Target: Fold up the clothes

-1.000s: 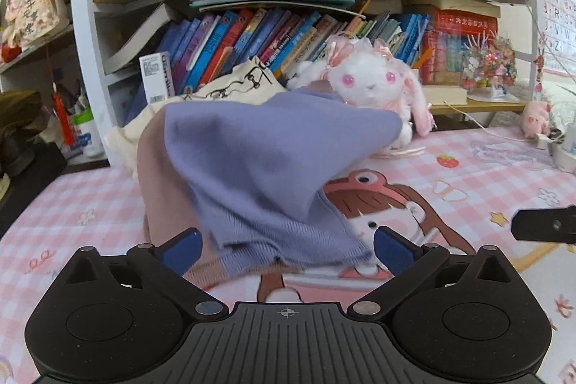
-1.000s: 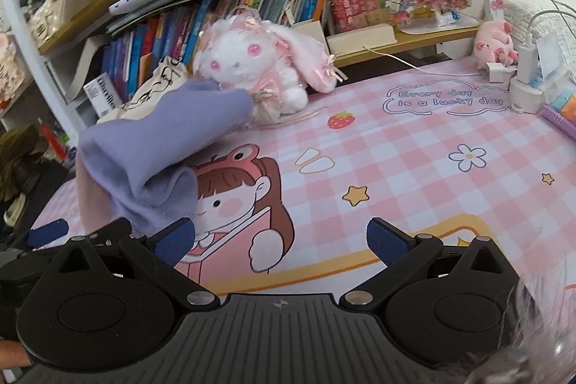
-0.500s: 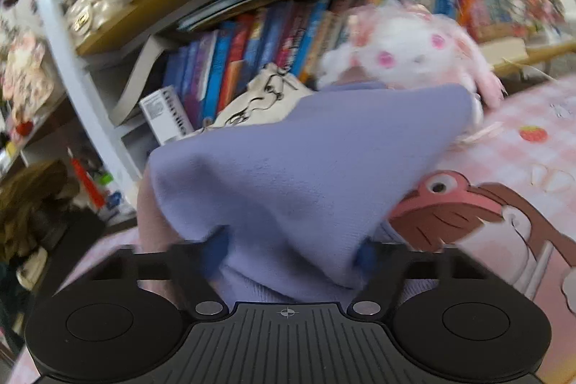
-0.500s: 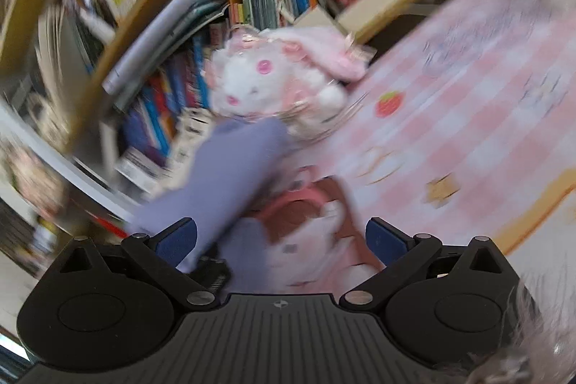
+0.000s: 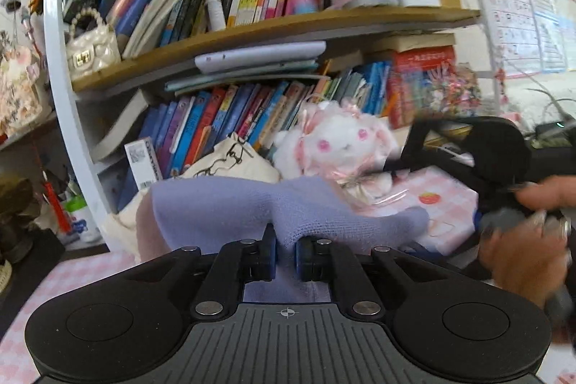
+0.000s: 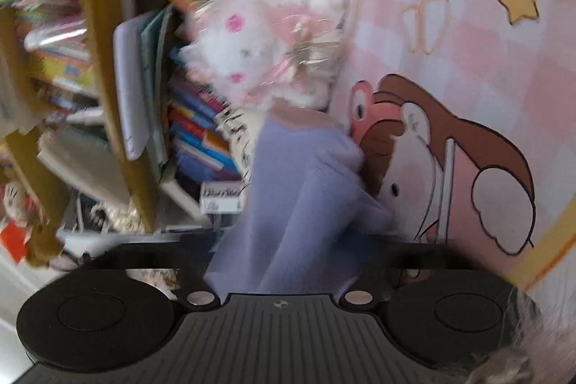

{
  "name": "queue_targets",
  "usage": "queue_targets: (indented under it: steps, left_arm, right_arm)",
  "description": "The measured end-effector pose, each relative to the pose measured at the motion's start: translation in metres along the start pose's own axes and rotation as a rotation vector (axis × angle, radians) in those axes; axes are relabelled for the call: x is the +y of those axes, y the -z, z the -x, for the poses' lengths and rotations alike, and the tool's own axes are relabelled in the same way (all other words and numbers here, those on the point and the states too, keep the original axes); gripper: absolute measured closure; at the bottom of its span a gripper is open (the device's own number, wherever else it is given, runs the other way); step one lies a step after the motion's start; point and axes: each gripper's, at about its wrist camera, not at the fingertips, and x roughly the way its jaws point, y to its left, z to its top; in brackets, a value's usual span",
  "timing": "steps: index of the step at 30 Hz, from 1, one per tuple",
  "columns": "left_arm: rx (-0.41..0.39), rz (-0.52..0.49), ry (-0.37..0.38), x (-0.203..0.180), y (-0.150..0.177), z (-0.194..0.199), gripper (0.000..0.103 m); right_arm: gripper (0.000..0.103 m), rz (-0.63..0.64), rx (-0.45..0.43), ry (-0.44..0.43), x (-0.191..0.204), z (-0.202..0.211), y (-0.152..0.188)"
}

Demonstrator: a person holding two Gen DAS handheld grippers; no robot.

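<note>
The bench (image 6: 468,24), under a pink checked cover with a cartoon girl, a star and a strawberry printed on it, runs along a crowded bookshelf (image 5: 273,27) at its far edge. The lilac knit garment (image 5: 230,204) is bunched toward the bench's far left corner, in front of the shelf and just beside a white and pink plush rabbit (image 5: 338,143) and a cream tote bag (image 5: 230,161). A paler pink layer shows at its left side.

The left tongs (image 5: 286,249) are drawn in narrow and pinch a ridge of the lilac knit. The right tongs (image 6: 280,261) point at the same cloth, which fills the space ahead of them; blur hides their fingers, so I cannot tell whether they grip it.

Folding looks barely begun: the garment is lifted and rumpled, with no flat panel or clean crease visible. Spreading it and making every fold appears still to come.

Writing: the book spines, the wall charts at right and a white barcode label on the shelf are too blurred to read.
</note>
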Motion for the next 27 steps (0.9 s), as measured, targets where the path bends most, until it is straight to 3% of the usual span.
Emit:
queue_targets:
  steps: [2,4,9,12,15,17,19,22,25,27]
  left_arm:
    - [-0.034,0.0,0.051,0.002,-0.016,0.018,0.095]
    - [-0.101,0.041,0.148,0.007,-0.04,0.039,0.095]
    - [-0.371,0.17,0.414,0.037,-0.11,0.103,0.095]
    - [-0.452,0.276,0.56,0.07,-0.128,0.124,0.095]
    - [-0.406,0.383,0.628,0.101,-0.118,0.122,0.095]
    - [-0.287,0.433,0.594,0.114,-0.091,0.107,0.094]
    - [-0.099,0.486,0.515,0.124,-0.047,0.078,0.094]
    - [0.206,0.475,0.273,0.128,0.024,0.031,0.093]
    - [0.325,0.398,0.117,0.126,0.053,0.006,0.093]
    - [0.342,0.416,0.077,0.133,0.053,0.003,0.092]
  right_arm:
    - [0.091,-0.026,-0.013,-0.032,0.007,0.003,-0.003]
    - [0.092,-0.049,-0.028,-0.066,0.015,0.006,-0.007]
    - [0.092,0.335,-0.195,-0.333,0.172,0.06,-0.033]
    - [0.092,0.51,-0.162,-0.444,0.242,0.064,-0.03]
    - [0.092,0.534,0.009,-0.435,0.256,0.026,-0.02]
    - [0.092,0.496,0.134,-0.319,0.228,-0.014,-0.003]
    - [0.092,0.458,0.251,-0.173,0.193,-0.053,0.018]
    - [0.092,0.485,0.348,0.104,0.126,-0.105,0.068]
    - [0.092,0.553,0.415,0.258,0.098,-0.146,0.101]
    - [0.092,0.588,0.436,0.266,0.102,-0.16,0.11]
